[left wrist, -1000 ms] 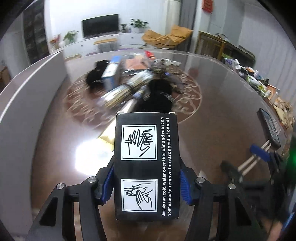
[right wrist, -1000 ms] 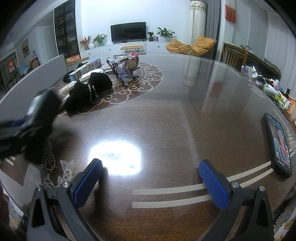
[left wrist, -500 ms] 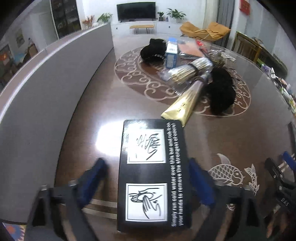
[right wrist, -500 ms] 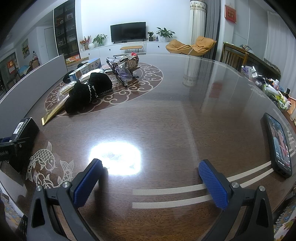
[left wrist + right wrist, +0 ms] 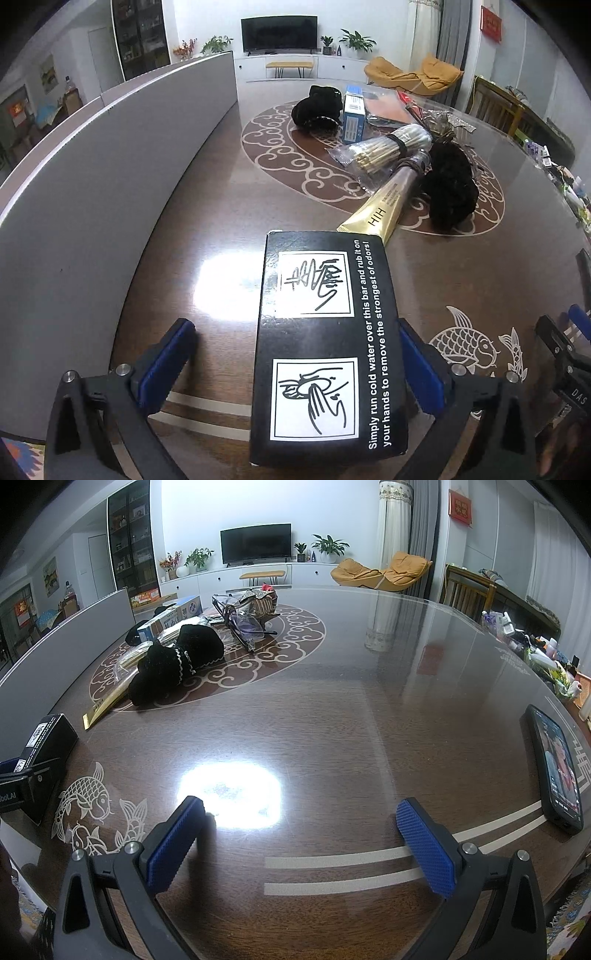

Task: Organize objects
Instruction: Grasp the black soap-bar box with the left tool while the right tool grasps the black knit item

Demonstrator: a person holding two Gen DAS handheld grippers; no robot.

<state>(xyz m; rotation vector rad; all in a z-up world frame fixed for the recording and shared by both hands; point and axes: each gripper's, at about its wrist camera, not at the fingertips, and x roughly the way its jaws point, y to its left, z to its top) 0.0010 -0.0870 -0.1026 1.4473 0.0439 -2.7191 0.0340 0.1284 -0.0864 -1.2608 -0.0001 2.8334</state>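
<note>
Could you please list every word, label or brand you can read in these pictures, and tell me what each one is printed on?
"Simply run cold water over this bar and rub it on your hands to remove the strongest of odors!" on the black box.
"HIH" on the gold tube.
"DAS" on the right gripper.
Blue carton, red wall hanging and phone screen: too small or blurred.

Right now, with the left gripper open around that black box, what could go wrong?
The black box stands between the left gripper's open jaws, and the right pad looks very close to its side. Pulling back crookedly could drag or tip it. Its far end sits near the gold tube; a nudge forward might shove that tube. The box also stands near the table's edge, so a bump could send it off.
</note>
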